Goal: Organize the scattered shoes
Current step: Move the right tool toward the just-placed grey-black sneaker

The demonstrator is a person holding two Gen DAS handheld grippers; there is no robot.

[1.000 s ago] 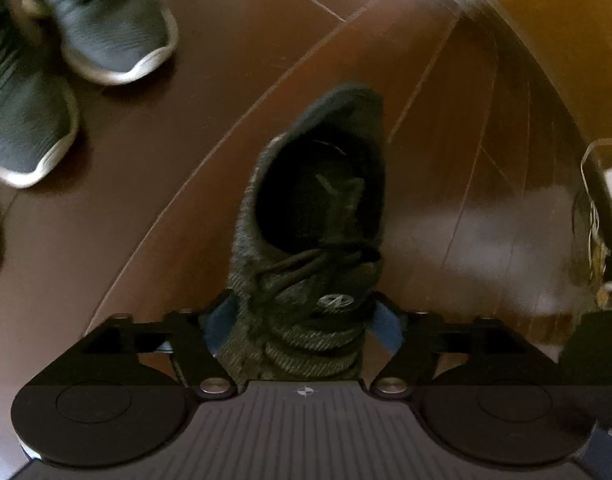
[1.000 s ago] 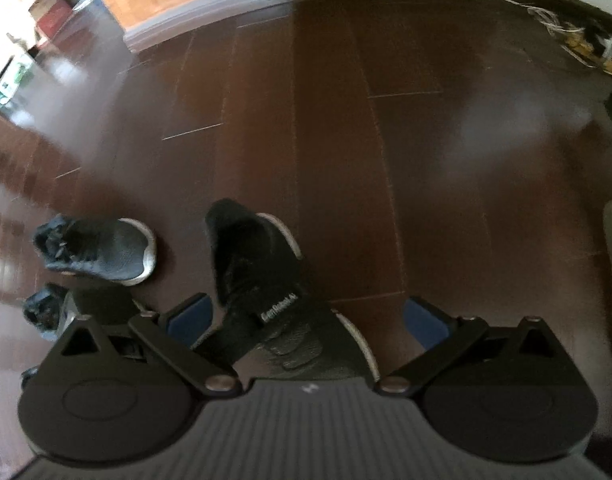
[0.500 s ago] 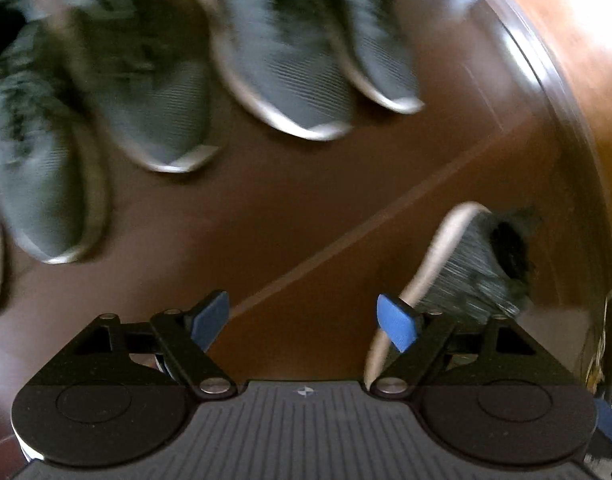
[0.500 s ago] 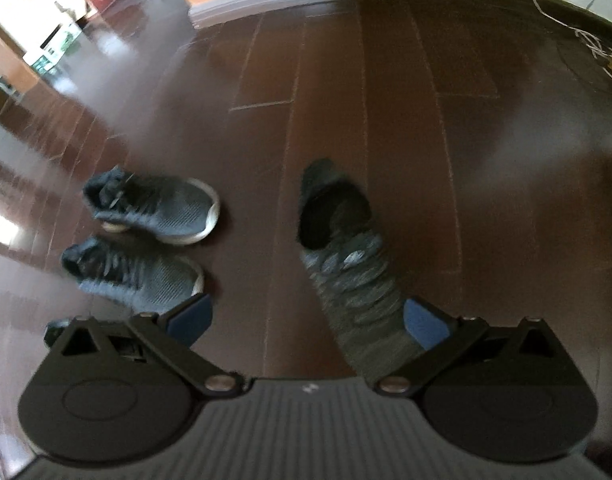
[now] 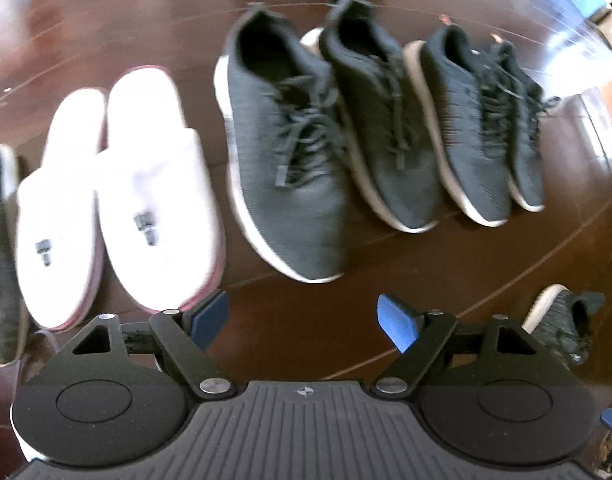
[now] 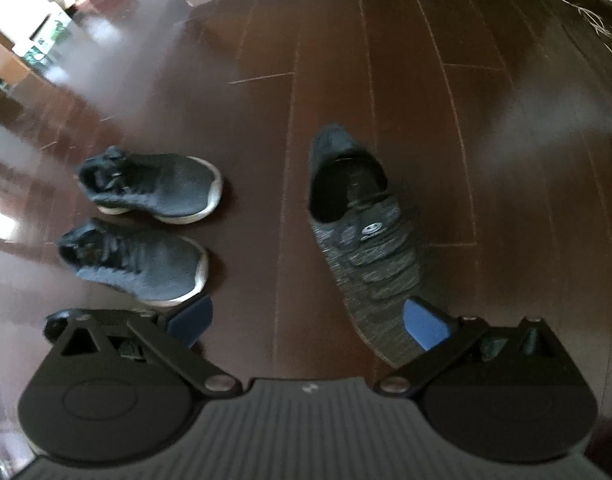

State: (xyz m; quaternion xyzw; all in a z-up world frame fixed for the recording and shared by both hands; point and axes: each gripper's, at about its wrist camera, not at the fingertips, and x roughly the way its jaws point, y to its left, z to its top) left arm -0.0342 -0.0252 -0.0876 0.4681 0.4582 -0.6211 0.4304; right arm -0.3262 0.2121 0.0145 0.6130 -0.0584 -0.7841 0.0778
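At frame left, grey shoe (image 5: 0,252) cut off, blurred.

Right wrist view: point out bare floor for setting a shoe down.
Open floor lies beyond and right of the knit shoe. A bare strip separates it from the sneaker pair. Crowded near the right gripper.

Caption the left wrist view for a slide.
Open left hand-held gripper above white slippers and two dark sneaker pairs lined up.
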